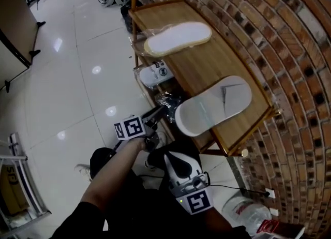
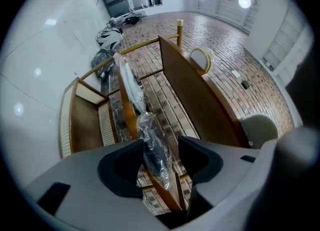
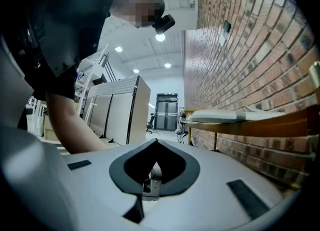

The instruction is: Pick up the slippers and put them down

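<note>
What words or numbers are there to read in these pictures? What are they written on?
No text can be read anywhere.
Plastic bottle: red label, print too blurred to read.
Upper marker cube: black-and-white square pattern only, no words.
Lower marker cube: the same kind of pattern, no words.
White slipper and grey slipper: no print shows.

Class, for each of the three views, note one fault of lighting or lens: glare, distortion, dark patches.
Head view: ceiling lights glare as white spots on the glossy floor, and the brick wall bows outward. Left gripper view: black corners ring the picture; the plastic wrap glints. Right gripper view: a ceiling lamp flares, leaving the person's sleeve nearly black.
</note>
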Demonstrator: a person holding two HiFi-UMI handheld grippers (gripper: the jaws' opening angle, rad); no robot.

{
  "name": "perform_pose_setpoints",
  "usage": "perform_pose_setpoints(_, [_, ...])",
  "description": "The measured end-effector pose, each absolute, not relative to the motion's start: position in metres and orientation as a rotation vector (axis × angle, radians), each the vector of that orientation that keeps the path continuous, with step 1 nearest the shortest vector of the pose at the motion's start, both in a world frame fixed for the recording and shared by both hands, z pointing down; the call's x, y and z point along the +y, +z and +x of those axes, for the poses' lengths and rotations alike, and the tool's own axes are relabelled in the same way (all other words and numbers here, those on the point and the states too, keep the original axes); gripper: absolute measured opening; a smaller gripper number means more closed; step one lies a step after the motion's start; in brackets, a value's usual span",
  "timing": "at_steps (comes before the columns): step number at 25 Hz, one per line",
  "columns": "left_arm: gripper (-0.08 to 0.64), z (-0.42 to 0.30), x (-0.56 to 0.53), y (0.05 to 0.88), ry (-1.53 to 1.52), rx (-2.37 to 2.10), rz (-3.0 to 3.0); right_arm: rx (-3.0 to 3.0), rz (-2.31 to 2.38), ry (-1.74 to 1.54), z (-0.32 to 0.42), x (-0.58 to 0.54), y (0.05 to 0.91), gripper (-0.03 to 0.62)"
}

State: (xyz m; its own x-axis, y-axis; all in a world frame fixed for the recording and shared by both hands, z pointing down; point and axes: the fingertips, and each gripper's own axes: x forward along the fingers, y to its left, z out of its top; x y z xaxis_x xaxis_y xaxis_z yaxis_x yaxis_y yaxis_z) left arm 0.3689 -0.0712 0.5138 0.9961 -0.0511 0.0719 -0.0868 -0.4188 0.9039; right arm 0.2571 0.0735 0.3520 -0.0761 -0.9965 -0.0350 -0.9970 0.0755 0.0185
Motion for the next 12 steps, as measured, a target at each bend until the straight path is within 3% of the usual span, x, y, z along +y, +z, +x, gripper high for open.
perform_pose_setpoints(8, [0.215, 0.387, -0.075, 0.524, 0.075, -0.103, 1.977, 2.247, -2.122, -0.033, 0.262, 0.071, 0.357, 0.008])
perform_pose_setpoints(9, [0.226, 0.386, -0.074, 0.527, 0.088, -0.117, 1.976, 2.249, -2.121, -0.036, 0.262, 0.071, 0.357, 0.008])
perform_pose_setpoints(10, [0.286, 0.388, -0.071, 0.530, 0.098, -0.118, 1.972, 2.252, -2.121, -0.036, 0.262, 0.071, 0.358, 0.008])
perform_pose_setpoints(12, [0.308, 0.394, -0.066, 0.535, 0.094, -0.086, 1.938, 2.259, -2.123, -0.040, 0.262, 0.070, 0.360, 0.008])
